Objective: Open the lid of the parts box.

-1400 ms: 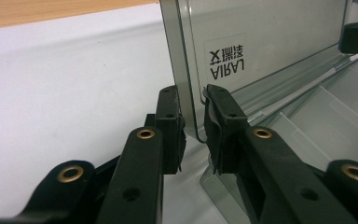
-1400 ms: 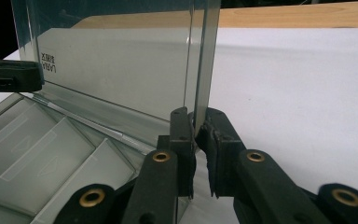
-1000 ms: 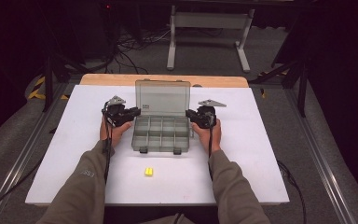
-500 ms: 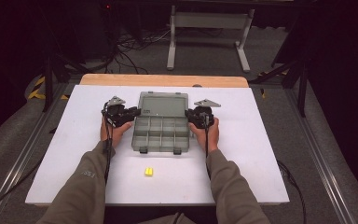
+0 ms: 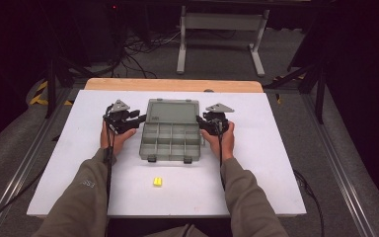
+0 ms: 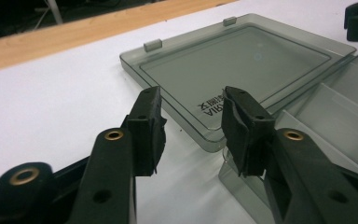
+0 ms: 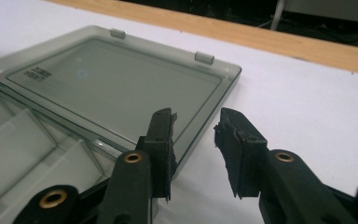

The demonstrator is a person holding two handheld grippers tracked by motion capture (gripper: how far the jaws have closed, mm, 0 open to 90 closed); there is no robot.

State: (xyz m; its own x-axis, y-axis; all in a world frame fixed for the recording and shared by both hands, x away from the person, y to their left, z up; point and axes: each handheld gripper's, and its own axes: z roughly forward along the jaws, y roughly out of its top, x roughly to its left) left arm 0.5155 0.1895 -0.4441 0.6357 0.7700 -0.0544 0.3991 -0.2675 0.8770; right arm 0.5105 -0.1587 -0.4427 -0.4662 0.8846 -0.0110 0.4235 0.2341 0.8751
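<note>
The open box [image 5: 170, 142] sits mid-table, its lid [image 5: 173, 110] laid flat behind it, so nothing stands tall there. The left gripper [image 5: 137, 120] and right gripper [image 5: 201, 123] flank it closely, each with parted jaws at a lid corner, leaving little room at either side. In front, the white table [image 5: 276, 163] lies bare apart from a small yellow block [image 5: 157, 182], well apart from the box. Wide margins stay free left and right.

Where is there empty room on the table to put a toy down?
Bare patches: left of the left gripper, right of the right gripper, and the near strip around the yellow block. It is crowded mid-table at the open box.
</note>
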